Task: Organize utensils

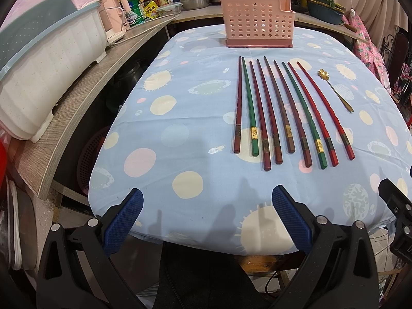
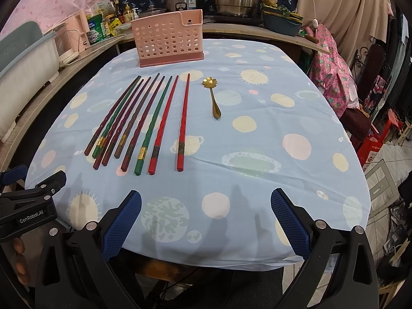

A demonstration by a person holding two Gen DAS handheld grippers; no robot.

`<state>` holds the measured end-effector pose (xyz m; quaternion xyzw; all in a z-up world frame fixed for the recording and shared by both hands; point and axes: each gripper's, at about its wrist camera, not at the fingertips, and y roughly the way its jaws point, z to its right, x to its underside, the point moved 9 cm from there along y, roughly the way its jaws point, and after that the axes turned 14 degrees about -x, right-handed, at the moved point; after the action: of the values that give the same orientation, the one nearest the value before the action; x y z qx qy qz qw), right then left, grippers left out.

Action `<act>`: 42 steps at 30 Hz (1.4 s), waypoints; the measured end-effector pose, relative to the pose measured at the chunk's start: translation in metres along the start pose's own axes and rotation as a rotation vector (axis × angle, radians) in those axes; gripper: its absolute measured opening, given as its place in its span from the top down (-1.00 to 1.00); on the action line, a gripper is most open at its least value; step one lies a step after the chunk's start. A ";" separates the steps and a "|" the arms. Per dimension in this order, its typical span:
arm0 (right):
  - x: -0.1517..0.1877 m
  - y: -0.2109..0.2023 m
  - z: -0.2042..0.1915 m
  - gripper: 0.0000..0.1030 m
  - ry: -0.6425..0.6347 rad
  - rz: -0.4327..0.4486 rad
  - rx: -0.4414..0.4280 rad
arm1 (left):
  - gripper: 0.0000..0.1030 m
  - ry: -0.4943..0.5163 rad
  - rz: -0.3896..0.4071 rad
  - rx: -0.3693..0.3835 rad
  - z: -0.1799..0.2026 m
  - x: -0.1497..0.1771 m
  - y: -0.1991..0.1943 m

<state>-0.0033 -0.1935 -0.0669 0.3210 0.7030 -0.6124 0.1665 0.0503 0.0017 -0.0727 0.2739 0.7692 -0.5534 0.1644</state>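
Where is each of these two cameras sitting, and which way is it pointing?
Left wrist view: rides on the left gripper at the table's near edge, facing across the row of chopsticks toward the pink basket; its open blue fingers show, with the other gripper at the right edge.
Right wrist view: rides on the right gripper, facing the same way from further right; its open fingers show, with the left gripper and fingertips of a hand at lower left.
Shared: chopsticks, basket, gold spoon, blue tablecloth.
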 end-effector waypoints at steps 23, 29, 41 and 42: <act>-0.025 0.029 0.023 -0.87 0.006 0.023 0.039 | -0.86 -0.080 -0.055 0.034 -0.010 -0.024 0.047; -0.047 0.047 0.024 -0.87 0.002 0.034 0.026 | -0.86 -0.085 -0.042 0.063 0.001 -0.039 0.064; -0.078 0.080 0.021 -0.71 -0.017 0.033 0.014 | -0.44 -0.077 -0.074 0.100 0.020 -0.054 0.090; -0.081 0.083 0.022 -0.69 -0.014 0.032 0.010 | -0.37 -0.077 -0.075 0.105 0.021 -0.054 0.089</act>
<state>0.1070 -0.2315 -0.0832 0.3287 0.6933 -0.6156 0.1796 0.1466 -0.0098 -0.1175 0.2317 0.7419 -0.6089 0.1587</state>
